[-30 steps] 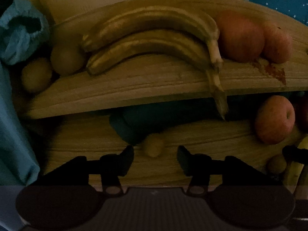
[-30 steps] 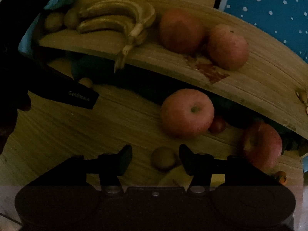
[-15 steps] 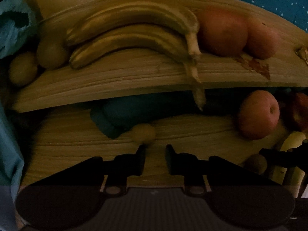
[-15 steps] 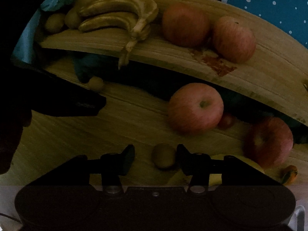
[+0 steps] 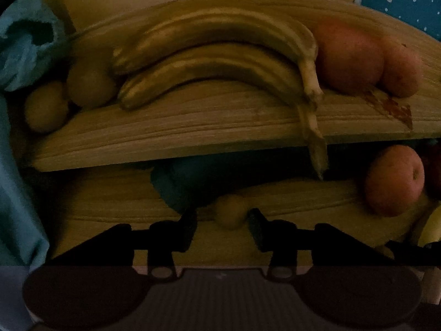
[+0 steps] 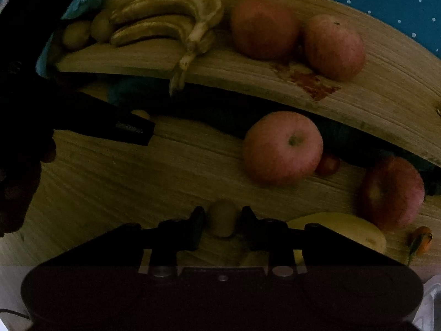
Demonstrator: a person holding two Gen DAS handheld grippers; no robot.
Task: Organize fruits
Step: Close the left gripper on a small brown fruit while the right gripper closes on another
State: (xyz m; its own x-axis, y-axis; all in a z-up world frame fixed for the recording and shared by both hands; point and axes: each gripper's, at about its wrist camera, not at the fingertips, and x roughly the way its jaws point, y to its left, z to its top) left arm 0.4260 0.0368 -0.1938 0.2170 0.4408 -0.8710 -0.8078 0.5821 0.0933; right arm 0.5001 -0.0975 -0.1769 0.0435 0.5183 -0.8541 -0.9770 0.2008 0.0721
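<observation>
Both grippers straddle kiwis on the lower wooden shelf [image 6: 110,182], jaws parted. The right gripper [image 6: 222,222] brackets a kiwi [image 6: 222,218]; the left gripper [image 5: 222,222] frames another small kiwi [image 5: 230,211]. Closing gently at mid-fruit should avoid bruising.

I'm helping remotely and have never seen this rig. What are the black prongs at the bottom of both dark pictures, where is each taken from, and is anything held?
There is no robot arm: a person carries a two-finger gripper in each hand, each with a fisheye camera looking along its fingers. The prongs are those fingers. The left gripper is open, with a small round fruit just ahead of its gap. The right gripper brackets a kiwi, not visibly clamped. On the raised wooden board lie bananas and two apples. The lower wooden surface holds another apple.
</observation>
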